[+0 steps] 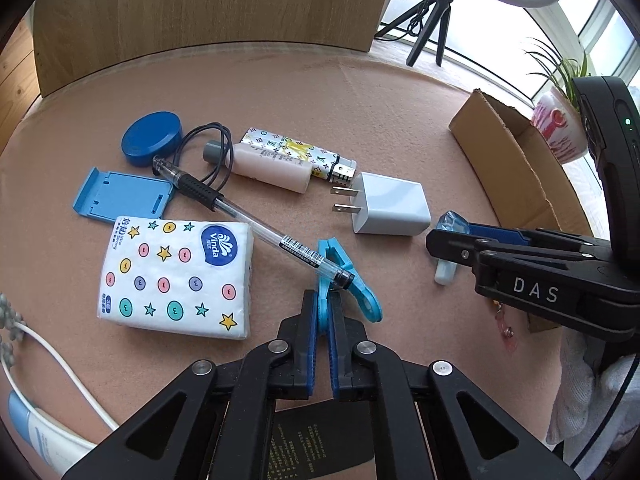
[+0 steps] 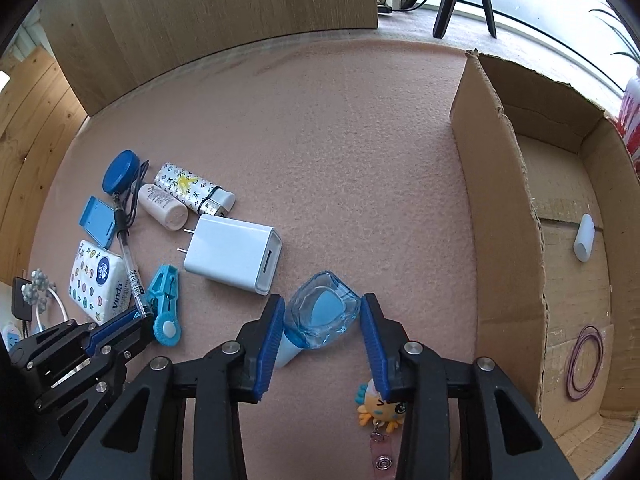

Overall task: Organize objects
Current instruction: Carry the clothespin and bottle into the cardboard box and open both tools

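My left gripper (image 1: pixel 323 304) is shut on a blue plastic clip (image 1: pixel 347 284) that lies on the pink felt table; the same clip shows in the right wrist view (image 2: pixel 165 300). A clear pen (image 1: pixel 256 220) rests with its tip on the clip. My right gripper (image 2: pixel 322 316) is open around a small bottle with a clear blue cap (image 2: pixel 320 316), lying on the felt between the fingers, not squeezed. In the left wrist view the right gripper (image 1: pixel 452 248) sits to the right with the bottle (image 1: pixel 450 240) at its tips. A cardboard box (image 2: pixel 496 208) stands at the right.
A white charger (image 1: pixel 388 208), tissue pack (image 1: pixel 176 276), patterned lighter (image 1: pixel 296 156), pink bottle (image 1: pixel 272 168), blue round lid (image 1: pixel 152 138) and blue stand (image 1: pixel 122 196) lie at the left. The box holds a white cap (image 2: pixel 583 242) and rubber bands (image 2: pixel 585 356). A fish charm (image 2: pixel 380 404) lies under my right finger.
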Available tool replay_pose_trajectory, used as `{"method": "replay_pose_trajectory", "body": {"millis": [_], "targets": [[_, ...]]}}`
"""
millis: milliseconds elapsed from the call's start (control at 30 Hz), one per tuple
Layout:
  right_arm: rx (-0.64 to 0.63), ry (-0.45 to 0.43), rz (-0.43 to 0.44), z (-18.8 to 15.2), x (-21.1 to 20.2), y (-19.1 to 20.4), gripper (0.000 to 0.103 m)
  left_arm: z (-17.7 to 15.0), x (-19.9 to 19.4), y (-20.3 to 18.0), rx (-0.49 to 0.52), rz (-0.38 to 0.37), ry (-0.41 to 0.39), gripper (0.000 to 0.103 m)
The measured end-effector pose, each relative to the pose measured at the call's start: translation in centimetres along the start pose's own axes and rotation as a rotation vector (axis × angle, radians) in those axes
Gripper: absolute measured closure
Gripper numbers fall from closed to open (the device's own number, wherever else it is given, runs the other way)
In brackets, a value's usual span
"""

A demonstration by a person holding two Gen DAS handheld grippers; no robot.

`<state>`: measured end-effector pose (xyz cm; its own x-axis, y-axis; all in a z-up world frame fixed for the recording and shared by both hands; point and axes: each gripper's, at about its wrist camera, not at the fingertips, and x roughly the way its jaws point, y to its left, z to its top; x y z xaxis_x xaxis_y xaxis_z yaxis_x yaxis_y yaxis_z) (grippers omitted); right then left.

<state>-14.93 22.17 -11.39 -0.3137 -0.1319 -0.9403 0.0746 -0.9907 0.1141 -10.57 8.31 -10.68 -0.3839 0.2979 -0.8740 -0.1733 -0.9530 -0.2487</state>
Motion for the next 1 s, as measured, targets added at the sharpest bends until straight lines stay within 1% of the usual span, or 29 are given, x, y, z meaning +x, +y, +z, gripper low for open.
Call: {"method": "replay_pose_trajectory", "body": {"millis": [100, 300, 533, 633, 833, 1000], "targets": [[-0.015, 0.000, 0.015, -0.2, -0.1, -0.2, 0.068, -0.8, -0.3, -0.5, 0.002, -0.016, 0.009, 0.099], [-0.033, 0.010, 0.115, -1.8, -0.7, -0.2, 0.068, -2.2, -0.5, -1.6, 0.011, -0.033, 0.017, 0.099], [-0.093, 0.004, 0.150, -4.1, -1.6, 0.7, 0.068, -2.9, -0.7, -1.7, -0.026, -0.046, 0.015, 0.099], [-0.072, 0.012, 0.186, -4.9, -2.2, 0.8, 0.068, -3.1, -1.3, -1.8, -0.036, -0.043, 0.005, 0.099], [-0.055, -0.032, 0.208, -5.5, -4.4, -0.2, 0.068, -2.6, -2.8, -2.1, -0.046, -0.041, -0.023, 0.099], [-0.057, -0.080, 0.214, -5.4, -6.6, -0.9, 0.068, -1.9, -3.9, -3.2, -0.027, -0.047, -0.046, 0.099]]}}
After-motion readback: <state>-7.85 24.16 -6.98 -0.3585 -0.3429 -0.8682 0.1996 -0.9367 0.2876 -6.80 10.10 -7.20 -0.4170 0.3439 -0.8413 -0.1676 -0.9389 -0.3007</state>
